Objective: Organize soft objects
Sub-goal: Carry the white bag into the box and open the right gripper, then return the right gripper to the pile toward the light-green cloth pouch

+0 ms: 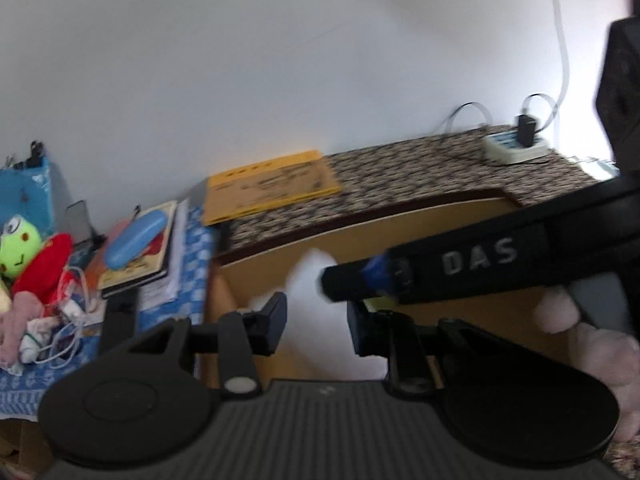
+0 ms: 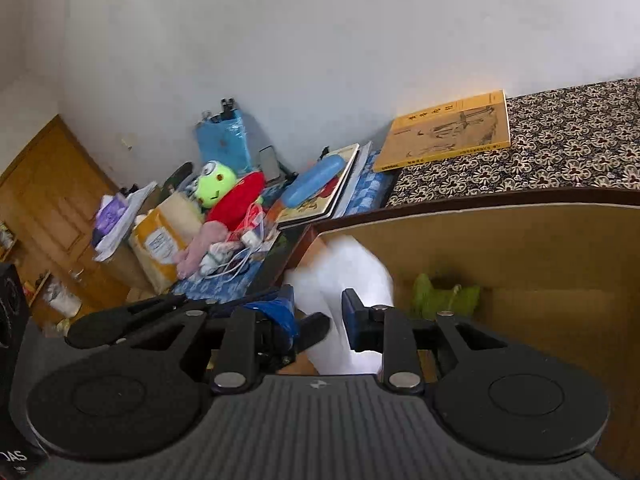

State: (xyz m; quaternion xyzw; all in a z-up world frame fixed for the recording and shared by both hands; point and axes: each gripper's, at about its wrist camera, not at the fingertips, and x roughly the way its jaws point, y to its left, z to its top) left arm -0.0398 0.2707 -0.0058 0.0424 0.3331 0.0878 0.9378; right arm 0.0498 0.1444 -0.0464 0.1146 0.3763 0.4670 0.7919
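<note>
Now, through the left wrist view, my left gripper [image 1: 316,320] pinches a white cloth [image 1: 316,280] above the cardboard box [image 1: 460,220]. Through the right, my right gripper [image 2: 318,320] brackets the cloth [image 2: 352,268]; whether it grips, I cannot tell. Letting go early could drop the cloth outside the box [image 2: 520,240].

We are seeing the cardboard box [image 2: 520,248] lying straight ahead of the right gripper [image 2: 318,320], a soft item [image 2: 352,276] sitting between its fingers, the book [image 2: 444,130] resting beyond, the plush pile [image 2: 228,204] sitting far left.
</note>
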